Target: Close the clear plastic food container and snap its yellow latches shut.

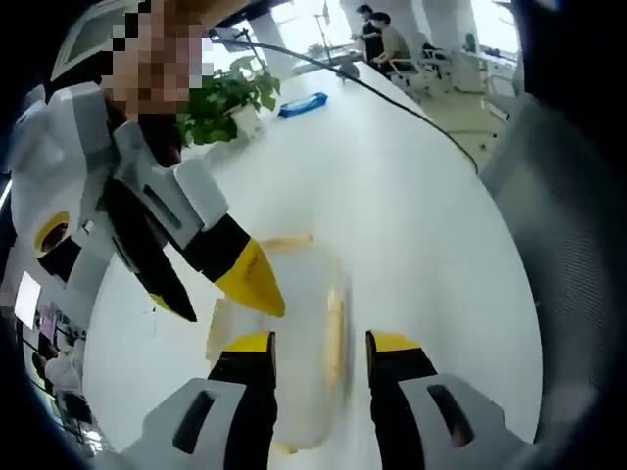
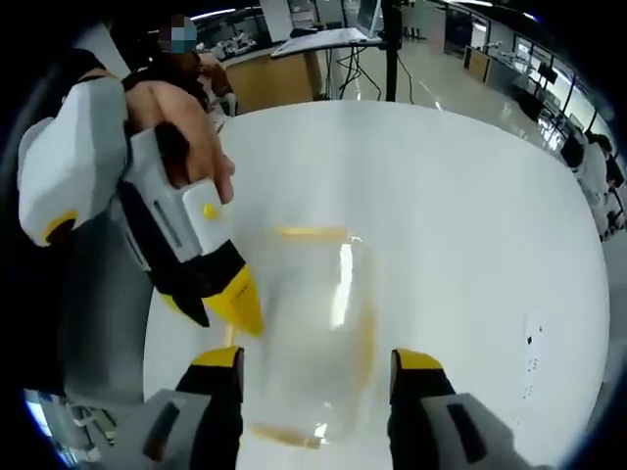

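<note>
Squarely on the round white tabletop (image 1: pixel 411 215) lies the clear rectangular plastic food container (image 1: pixel 294 343), blurred in both views, so its contents cannot be made out; it looks see-through with nothing distinct inside. Yellow latches (image 1: pixel 335 333) run along its edges: one along the far edge, one along each long side, and a trace at the near edge.

From the left gripper view, the left tongs (image 1: pixel 320 343) rise from the bottom with their yellow-tipped black jaws apart, straddling the near end of the container without clearly touching it. The right tongs (image 1: pixel 220 294) enter from the left of this view, their yellow tips near the container's far left corner; whether those jaws are spread or together cannot be told here.

From the right gripper view, the right tongs (image 2: pixel 318 364) stand with jaws apart on either side of the container (image 2: pixel 313 333), and the left tongs (image 2: pixel 225 304) come in beside it, held by a person's hand (image 2: pixel 181 122).

Farther along the tabletop sit a green leafy potted plant (image 1: pixel 227 98) and a flat blue packet (image 1: pixel 302 104).
</note>
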A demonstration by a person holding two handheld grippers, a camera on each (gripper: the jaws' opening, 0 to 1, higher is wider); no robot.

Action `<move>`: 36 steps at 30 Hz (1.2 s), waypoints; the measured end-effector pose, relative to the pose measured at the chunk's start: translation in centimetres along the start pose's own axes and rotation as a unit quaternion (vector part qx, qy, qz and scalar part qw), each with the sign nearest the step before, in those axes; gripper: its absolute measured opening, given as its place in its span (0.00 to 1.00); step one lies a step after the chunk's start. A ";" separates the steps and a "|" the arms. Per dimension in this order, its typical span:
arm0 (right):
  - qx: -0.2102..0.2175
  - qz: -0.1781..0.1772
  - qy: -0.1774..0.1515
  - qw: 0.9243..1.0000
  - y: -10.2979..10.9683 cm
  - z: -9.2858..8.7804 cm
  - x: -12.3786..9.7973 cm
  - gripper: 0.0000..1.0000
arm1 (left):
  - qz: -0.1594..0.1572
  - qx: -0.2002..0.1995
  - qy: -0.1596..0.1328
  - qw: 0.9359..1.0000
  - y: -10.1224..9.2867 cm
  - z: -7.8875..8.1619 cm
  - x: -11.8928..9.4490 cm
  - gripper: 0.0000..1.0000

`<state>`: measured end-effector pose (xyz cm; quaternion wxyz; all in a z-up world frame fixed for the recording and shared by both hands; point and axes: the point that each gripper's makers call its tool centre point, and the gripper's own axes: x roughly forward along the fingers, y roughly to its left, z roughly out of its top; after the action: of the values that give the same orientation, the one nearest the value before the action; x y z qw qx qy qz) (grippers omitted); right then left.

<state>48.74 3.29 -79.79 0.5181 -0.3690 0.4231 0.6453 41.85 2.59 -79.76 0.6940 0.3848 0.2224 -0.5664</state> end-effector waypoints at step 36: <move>-0.038 -0.079 -0.053 0.995 3.1 0.8 -0.5 0.56 | -0.044 -0.067 0.012 0.997 5.2 -0.4 -0.7 0.40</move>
<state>45.77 3.49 -78.51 0.5751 -0.3859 0.3398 0.6363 46.65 3.62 -78.00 0.6899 0.3340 0.2845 -0.5758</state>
